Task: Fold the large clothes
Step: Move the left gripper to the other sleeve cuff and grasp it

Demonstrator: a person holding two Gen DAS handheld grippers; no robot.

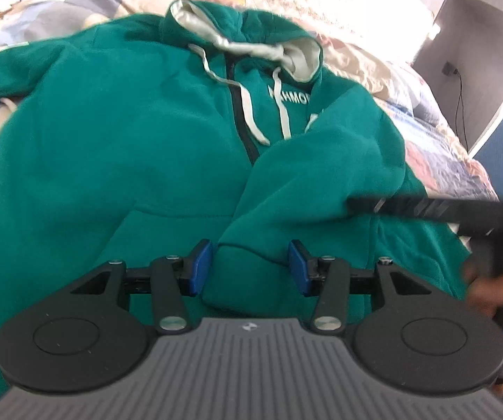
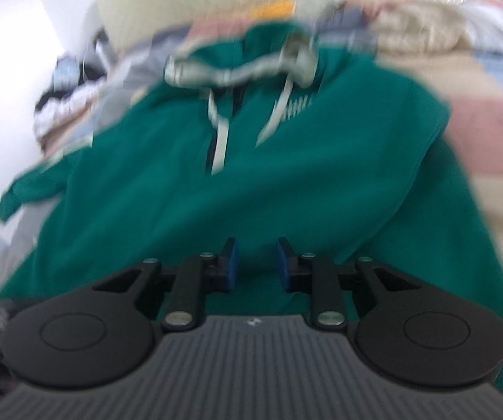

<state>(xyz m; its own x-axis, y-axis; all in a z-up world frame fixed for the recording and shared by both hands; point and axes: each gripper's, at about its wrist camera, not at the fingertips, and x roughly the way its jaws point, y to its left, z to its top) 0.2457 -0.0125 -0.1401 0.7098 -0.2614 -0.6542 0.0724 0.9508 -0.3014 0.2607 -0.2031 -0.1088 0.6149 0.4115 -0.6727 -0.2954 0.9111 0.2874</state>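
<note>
We hold both grippers released above a green hoodie (image 1: 111, 122): left gripper (image 1: 249, 267) straddles its folded sleeve (image 1: 321, 189), right gripper (image 2: 254, 264) empty.

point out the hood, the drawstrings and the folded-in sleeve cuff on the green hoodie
hood (image 1: 251, 40): left wrist view, on its grey lining.
drawstrings (image 1: 248, 108): left wrist view, midway down the left cord.
sleeve cuff (image 1: 248, 269): left wrist view, on the cuff end between the open tongs.

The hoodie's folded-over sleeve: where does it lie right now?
In the left wrist view the sleeve lies across the green hoodie, right of the zipper; its cuff sits between the blue pads of the open left tool.
</note>
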